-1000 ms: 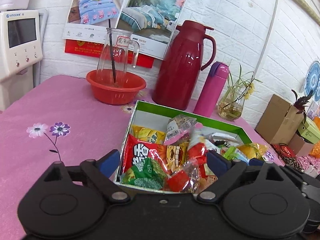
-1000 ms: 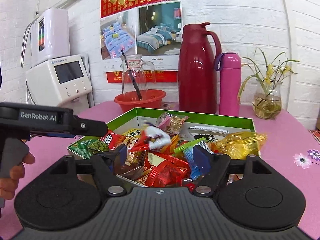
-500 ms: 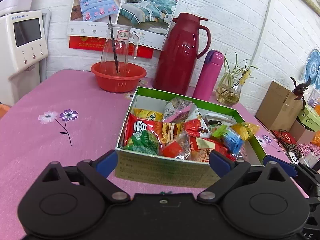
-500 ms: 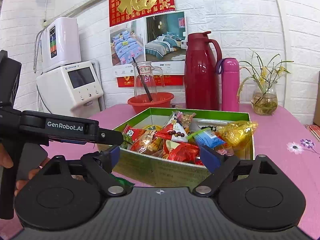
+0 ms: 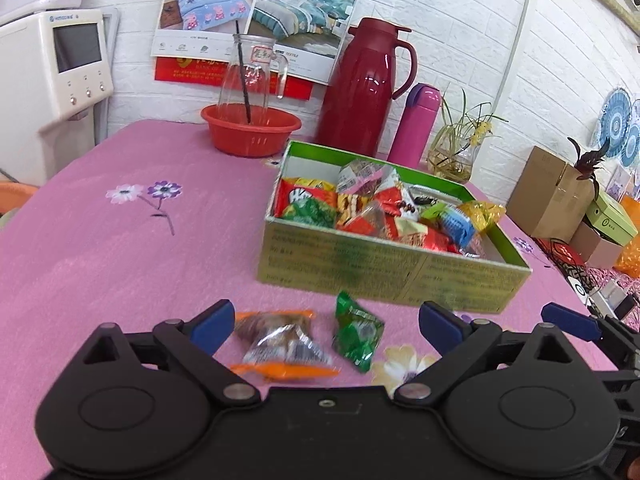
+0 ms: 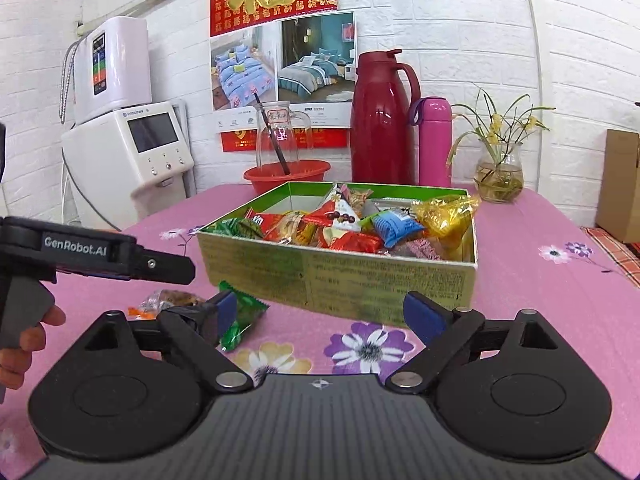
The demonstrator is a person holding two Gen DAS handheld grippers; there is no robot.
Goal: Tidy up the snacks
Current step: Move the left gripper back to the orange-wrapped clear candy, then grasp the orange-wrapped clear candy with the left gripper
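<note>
A green cardboard box full of several wrapped snacks stands on the pink tablecloth. In front of it lie two loose packets: an orange-edged clear one and a green one. My left gripper is open, low over the table, with both loose packets between its blue fingertips and not gripped. My right gripper is open too, facing the box's front wall, with the green packet beside its left pad. The left tool and a hand show at the right wrist view's left edge.
Behind the box stand a red bowl holding a glass jug, a dark red thermos jug, a pink bottle and a glass vase with a plant. A white appliance sits left; cardboard boxes sit right.
Both grippers have drawn back from over the box toward the table's near side. The box now sits farther off, and two loose packets have come into view in front of it.
</note>
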